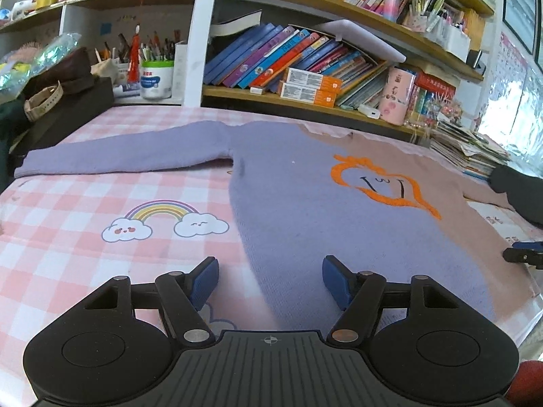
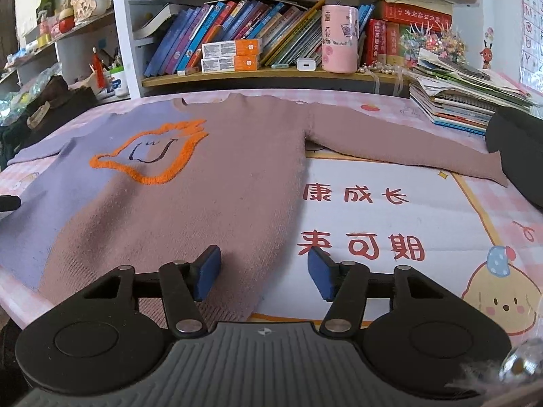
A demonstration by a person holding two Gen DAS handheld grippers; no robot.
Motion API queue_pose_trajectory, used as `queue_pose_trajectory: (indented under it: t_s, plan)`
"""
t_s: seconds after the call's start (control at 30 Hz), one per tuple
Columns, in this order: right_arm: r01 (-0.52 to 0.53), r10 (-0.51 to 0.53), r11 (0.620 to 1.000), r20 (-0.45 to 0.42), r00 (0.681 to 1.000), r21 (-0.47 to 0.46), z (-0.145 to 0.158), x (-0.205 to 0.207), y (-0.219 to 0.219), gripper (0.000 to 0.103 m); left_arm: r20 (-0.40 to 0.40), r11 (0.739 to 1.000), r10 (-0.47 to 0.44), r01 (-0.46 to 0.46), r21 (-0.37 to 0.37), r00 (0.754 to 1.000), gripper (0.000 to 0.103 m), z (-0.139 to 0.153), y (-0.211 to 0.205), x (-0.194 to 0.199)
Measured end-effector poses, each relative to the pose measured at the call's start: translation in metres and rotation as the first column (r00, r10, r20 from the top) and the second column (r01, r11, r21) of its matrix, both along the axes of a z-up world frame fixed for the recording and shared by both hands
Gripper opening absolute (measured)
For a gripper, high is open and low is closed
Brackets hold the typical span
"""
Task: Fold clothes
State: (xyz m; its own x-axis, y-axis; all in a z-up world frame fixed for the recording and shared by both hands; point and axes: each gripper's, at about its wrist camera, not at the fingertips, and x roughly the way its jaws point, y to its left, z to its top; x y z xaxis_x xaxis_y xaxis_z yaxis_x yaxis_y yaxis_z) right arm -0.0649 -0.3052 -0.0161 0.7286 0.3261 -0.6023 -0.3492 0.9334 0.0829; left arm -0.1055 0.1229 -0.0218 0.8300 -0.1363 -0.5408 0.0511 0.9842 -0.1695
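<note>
Fingers (image 2: 207,273) astride sweater (image 2: 190,203) hem edge

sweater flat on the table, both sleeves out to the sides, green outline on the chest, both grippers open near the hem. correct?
One thing is off: the outline on the chest is orange, not green, as the right wrist view shows. The rest holds: the sweater lies flat on the table, both sleeves spread out to the sides, and the left gripper and right gripper are open near the hem.

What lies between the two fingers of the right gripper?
In the right wrist view, the right gripper stands open over the sweater: its brown side edge and some printed table cover lie between.
</note>
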Motion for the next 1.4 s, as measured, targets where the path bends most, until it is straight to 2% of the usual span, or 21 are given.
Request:
queue_pose_trajectory:
  t_s: [0.07,0.2,0.47,0.7,0.77,0.83,0.87,0.93,1.0,1.07,1.4]
  plan:
    - [-0.003,0.003,1.0,0.003,1.0,0.006,0.0,-0.001,0.0,0.047,0.001,1.0,0.0,0.0,0.007,1.0,0.065,0.0,-0.001,-0.001]
    - [-0.018,0.018,1.0,0.004,1.0,0.005,0.001,-0.001,0.003,0.039,0.006,1.0,-0.023,0.023,-0.001,1.0,0.051,-0.001,-0.005,-0.001]
    - [-0.016,0.016,1.0,0.008,1.0,-0.001,0.001,-0.001,0.008,0.038,0.019,0.999,-0.033,0.033,0.035,0.999,0.05,-0.002,-0.011,-0.001]
    - [-0.02,0.02,1.0,0.013,1.0,0.0,-0.001,-0.001,0.009,0.036,0.016,0.999,-0.028,0.028,0.033,0.999,0.047,-0.001,-0.012,0.0]
    - [-0.021,0.02,1.0,0.013,1.0,0.003,-0.001,-0.001,0.009,0.034,0.014,0.999,-0.025,0.025,0.038,1.0,0.043,-0.001,-0.011,0.0]
    - [-0.02,0.02,1.0,0.015,1.0,0.003,-0.001,-0.001,0.01,0.033,0.015,1.0,-0.015,0.015,0.017,1.0,0.027,-0.001,-0.008,0.0]
    - [-0.021,0.021,1.0,0.015,1.0,0.006,-0.001,-0.001,0.01,0.031,0.016,1.0,-0.007,0.007,0.005,1.0,0.024,-0.002,-0.007,0.0]
    - [-0.025,0.025,1.0,0.016,1.0,0.012,-0.001,-0.001,0.01,0.027,0.019,1.0,0.007,-0.007,-0.014,1.0,0.01,-0.003,-0.001,0.0]
    - [-0.039,0.038,0.999,0.016,0.999,0.021,-0.002,0.001,0.011,0.021,0.021,0.999,0.013,-0.012,-0.045,1.0,0.005,-0.005,0.006,0.001]
    - [-0.05,0.05,0.998,0.013,0.999,0.033,-0.002,0.003,0.013,0.014,0.023,0.998,0.012,-0.011,-0.068,1.0,0.004,-0.006,0.012,0.001]
    - [-0.092,0.091,0.996,0.02,0.996,0.021,-0.003,0.031,0.034,0.013,0.018,0.997,0.055,-0.054,-0.055,0.998,0.004,-0.004,0.021,0.002]
